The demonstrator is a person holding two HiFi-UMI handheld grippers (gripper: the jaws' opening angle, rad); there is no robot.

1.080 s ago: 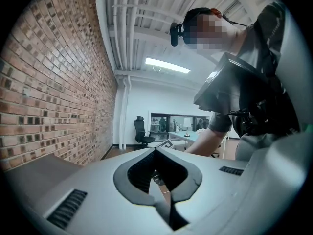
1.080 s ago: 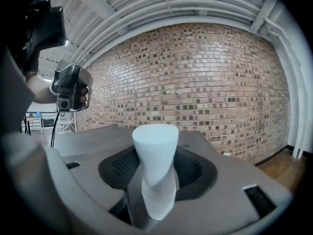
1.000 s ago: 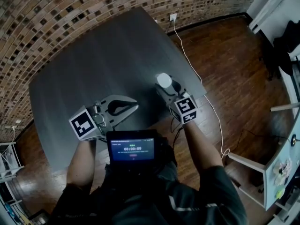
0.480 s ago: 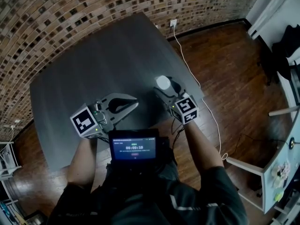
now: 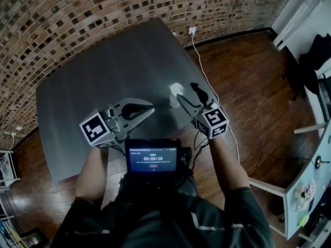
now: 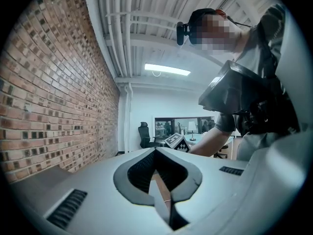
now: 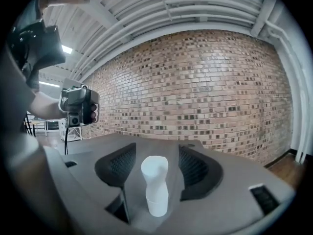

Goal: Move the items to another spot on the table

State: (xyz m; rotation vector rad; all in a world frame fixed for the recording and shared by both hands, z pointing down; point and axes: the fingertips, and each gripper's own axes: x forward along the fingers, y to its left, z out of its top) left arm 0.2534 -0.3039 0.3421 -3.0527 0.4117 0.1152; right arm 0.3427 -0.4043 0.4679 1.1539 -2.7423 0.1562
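Releasing white bottle (image 7: 155,185): my right tool (image 5: 186,96) jaws, just been opening, stand apart around it. Bottle upright, near-right on bench (image 5: 103,71). Best back straight out, no nudging. Left tool (image 5: 135,111) together, empty.

Dim, flat indoor light. A ceiling lamp (image 6: 167,70) glares white in the left gripper view. Fisheye distortion bends the brick wall (image 5: 77,25) and blackens the gripper views' corners. The right hand-held gripper (image 5: 187,93) is slightly motion-blurred.

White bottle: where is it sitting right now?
The white bottle stands upright on the grey table, right of centre in the head view, between the right gripper's open jaws, which have just been opening and touch it on neither side.
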